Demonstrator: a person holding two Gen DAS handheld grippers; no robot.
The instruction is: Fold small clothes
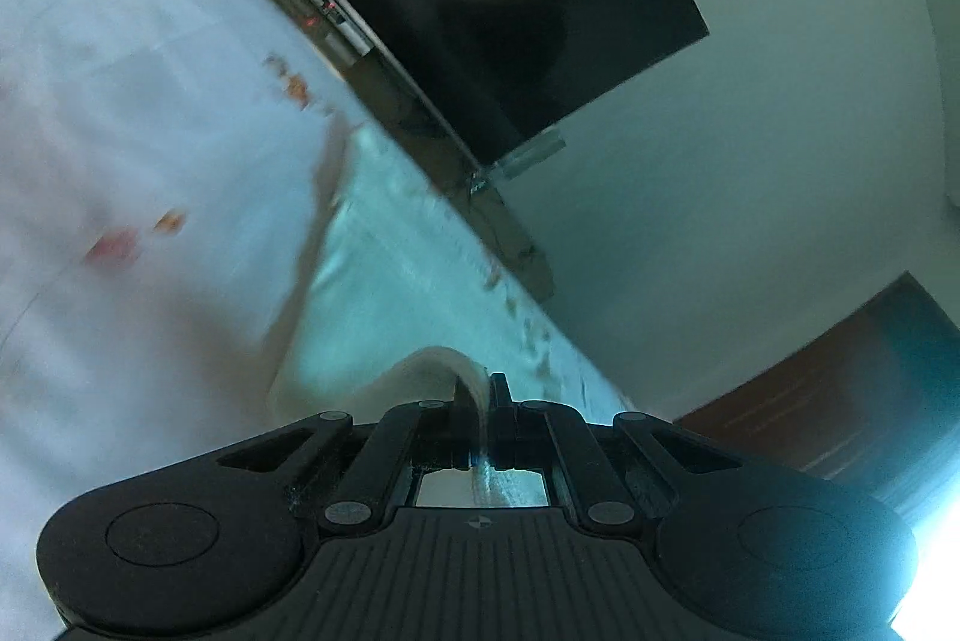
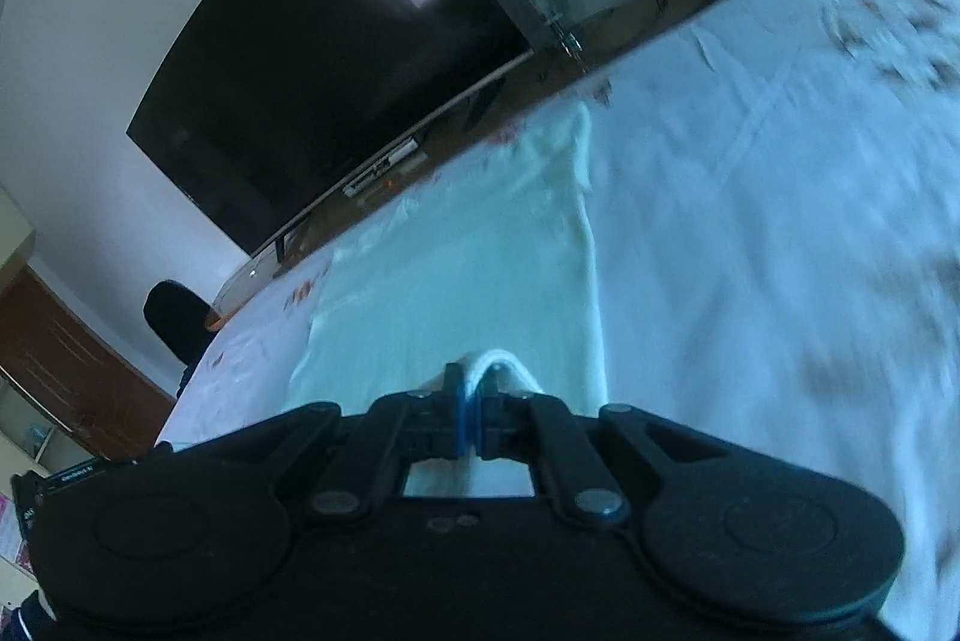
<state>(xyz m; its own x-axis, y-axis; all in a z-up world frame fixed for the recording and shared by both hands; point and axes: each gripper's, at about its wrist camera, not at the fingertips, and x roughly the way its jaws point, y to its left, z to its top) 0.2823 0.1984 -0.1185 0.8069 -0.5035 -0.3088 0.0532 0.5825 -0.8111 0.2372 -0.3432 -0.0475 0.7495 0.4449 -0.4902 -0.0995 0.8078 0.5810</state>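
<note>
1. Over the bed (image 2: 750,233), near its far edge, a pale garment (image 2: 456,269) lies spread on the white patterned sheet.
2. The left tool (image 1: 477,395) is clamped on a cream hem of the garment (image 1: 396,269).
3. The right tool (image 2: 474,389) is pinched shut on another raised fold of its near edge.
4. A dark television (image 2: 336,59) stands beyond the far edge.
</note>
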